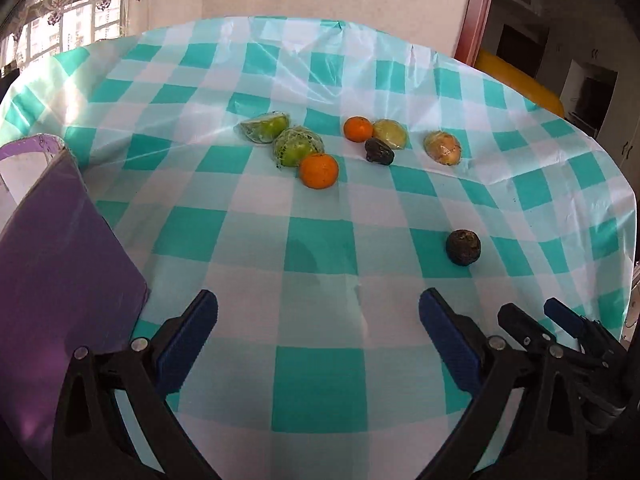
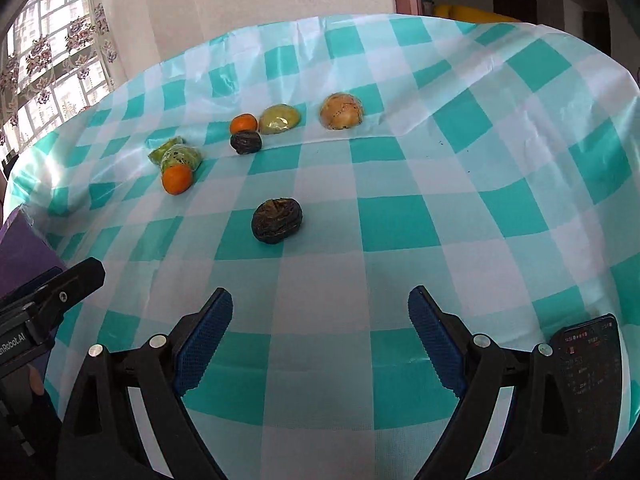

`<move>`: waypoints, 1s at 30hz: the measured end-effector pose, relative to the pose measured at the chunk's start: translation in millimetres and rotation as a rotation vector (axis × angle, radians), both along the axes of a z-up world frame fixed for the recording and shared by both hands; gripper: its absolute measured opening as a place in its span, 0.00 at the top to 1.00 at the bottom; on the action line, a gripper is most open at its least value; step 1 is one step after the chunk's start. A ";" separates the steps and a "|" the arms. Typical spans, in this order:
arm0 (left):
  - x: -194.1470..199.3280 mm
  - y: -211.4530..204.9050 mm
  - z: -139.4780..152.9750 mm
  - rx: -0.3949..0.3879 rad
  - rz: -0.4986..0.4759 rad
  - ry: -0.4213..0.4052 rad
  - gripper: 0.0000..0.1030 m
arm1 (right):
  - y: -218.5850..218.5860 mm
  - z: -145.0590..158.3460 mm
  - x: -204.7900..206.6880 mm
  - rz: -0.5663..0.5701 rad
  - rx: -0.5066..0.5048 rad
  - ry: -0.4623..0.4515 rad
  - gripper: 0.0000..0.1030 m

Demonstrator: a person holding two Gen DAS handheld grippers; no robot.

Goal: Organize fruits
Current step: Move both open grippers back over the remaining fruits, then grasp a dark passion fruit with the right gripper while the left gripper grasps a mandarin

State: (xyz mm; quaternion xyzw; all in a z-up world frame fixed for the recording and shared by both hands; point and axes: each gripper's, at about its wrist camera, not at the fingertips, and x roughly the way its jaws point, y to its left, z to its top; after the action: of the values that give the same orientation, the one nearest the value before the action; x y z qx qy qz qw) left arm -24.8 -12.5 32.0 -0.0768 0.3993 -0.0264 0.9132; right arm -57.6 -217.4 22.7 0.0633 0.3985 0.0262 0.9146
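Observation:
Several fruits lie on a teal-and-white checked tablecloth (image 1: 320,248). Far off are two wrapped green fruits (image 1: 298,146), two oranges (image 1: 319,170) (image 1: 358,129), a dark wrinkled fruit (image 1: 379,151) and two wrapped yellowish fruits (image 1: 442,147). Another dark wrinkled fruit (image 1: 463,247) (image 2: 277,220) lies alone, nearer. My left gripper (image 1: 318,312) is open and empty above the near cloth. My right gripper (image 2: 320,308) is open and empty, short of the lone dark fruit. The right gripper's fingers (image 1: 520,326) show at the lower right of the left wrist view.
A purple box (image 1: 68,264) stands at the left, close to the left gripper. A phone (image 2: 588,380) lies at the near right edge of the table. A wall, a curtained window and a doorway lie beyond the table.

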 end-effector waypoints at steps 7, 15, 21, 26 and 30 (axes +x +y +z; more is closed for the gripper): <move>3.4 27.8 -17.2 -0.141 0.071 -0.010 0.02 | 15.8 0.9 16.1 0.000 -0.062 0.015 0.28; -2.3 31.1 -14.0 -0.175 0.030 -0.036 0.02 | 55.1 -0.7 64.3 0.058 -0.192 0.031 0.41; 0.6 31.6 -17.3 -0.185 0.026 -0.017 0.02 | 51.1 -2.7 81.5 0.055 -0.139 0.053 0.44; 2.6 32.1 -20.4 -0.187 0.030 0.003 0.02 | 39.7 -0.2 78.2 0.043 -0.059 0.035 0.62; 2.4 33.0 -20.4 -0.185 0.033 0.002 0.02 | 23.0 0.2 77.6 0.039 0.063 0.024 0.63</move>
State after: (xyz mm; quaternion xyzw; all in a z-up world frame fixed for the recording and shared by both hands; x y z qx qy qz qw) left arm -22.5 20.4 11.6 -0.1675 0.3948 -0.0479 0.9021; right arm 20.0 -194.4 22.9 0.0844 0.4096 0.0558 0.9066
